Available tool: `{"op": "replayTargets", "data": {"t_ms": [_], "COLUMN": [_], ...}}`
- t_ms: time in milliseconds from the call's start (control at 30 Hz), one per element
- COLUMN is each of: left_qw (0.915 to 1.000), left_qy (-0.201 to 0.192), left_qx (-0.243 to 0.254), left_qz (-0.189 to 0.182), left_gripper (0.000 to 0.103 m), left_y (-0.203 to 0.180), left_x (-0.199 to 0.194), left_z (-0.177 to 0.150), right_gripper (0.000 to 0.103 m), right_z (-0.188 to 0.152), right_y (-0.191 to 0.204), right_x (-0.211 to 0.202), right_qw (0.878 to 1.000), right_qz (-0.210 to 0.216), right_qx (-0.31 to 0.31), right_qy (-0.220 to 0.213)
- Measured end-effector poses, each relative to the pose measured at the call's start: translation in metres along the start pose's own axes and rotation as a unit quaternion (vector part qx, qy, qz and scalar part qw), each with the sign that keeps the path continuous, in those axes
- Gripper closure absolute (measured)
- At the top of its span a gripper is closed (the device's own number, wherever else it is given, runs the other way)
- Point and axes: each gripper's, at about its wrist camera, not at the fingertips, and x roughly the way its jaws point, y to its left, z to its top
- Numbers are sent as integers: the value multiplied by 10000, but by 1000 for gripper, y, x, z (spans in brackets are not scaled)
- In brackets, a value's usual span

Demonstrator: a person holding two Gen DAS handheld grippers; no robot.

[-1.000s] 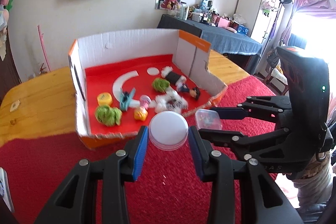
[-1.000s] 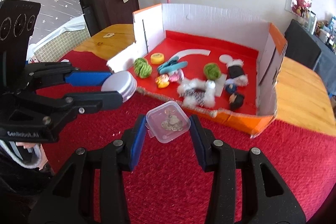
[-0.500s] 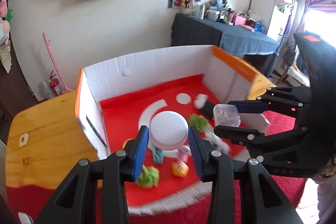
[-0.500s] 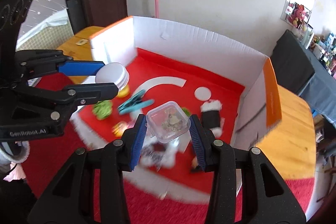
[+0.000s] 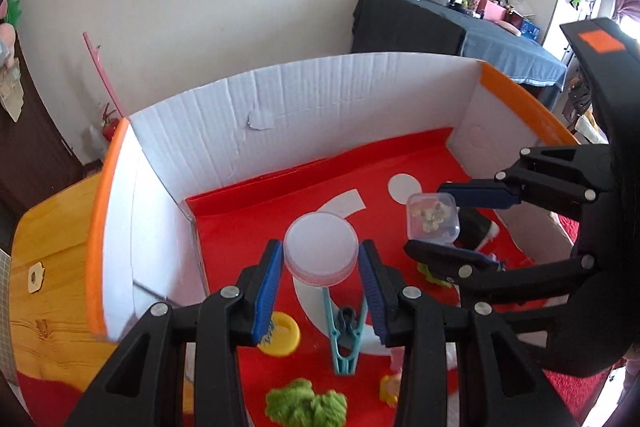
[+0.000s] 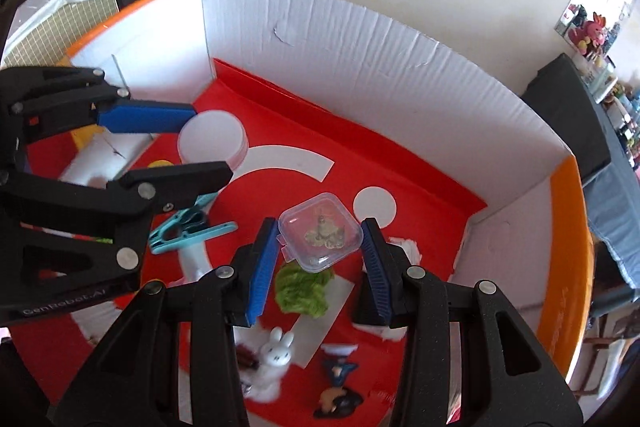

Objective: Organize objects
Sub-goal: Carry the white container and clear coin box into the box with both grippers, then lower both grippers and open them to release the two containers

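Note:
My left gripper (image 5: 320, 267) is shut on a round white-lidded jar (image 5: 320, 247), held above the red floor of an open cardboard box (image 5: 360, 95). My right gripper (image 6: 320, 251) is shut on a small clear square case (image 6: 320, 233) with small metal bits inside, also over the box floor. Each gripper shows in the other's view: the right one with the clear case (image 5: 434, 219) to the right, the left one with the jar (image 6: 212, 139) to the left.
On the box floor lie a teal clothes peg (image 5: 344, 331), a yellow round piece (image 5: 280, 335), green fuzzy balls (image 5: 304, 403), a white rabbit figure (image 6: 278, 351) and small dolls (image 6: 338, 387). White box walls (image 6: 360, 39) rise behind; a wooden table (image 5: 44, 287) lies left.
Both grippers moved forward from over the red cloth to above the inside of the box, tilting downward, each still holding its container. The box walls now fill the view.

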Motion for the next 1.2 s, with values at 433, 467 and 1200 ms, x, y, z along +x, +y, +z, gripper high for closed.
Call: {"op": "replayTargets", "data": {"t_ms": [433, 467, 1200], "left_qw": [9990, 9989, 9917], "left_qy": [412, 438, 889], "left_qx": [-121, -136, -713], "left_qz": [-81, -79, -600], "left_gripper": [62, 62, 62], "left_y": [7, 8, 30], "left_x": [23, 24, 29], "left_z": [7, 7, -8], "right_gripper": [62, 63, 62], "right_z": [10, 10, -14], "right_y": [-8, -9, -42], "right_x": [31, 33, 28], "right_qw": [9982, 9981, 9963], "right_qz": [55, 71, 530], "right_qx": [-256, -254, 85], "right_qy": [535, 564, 672]}}
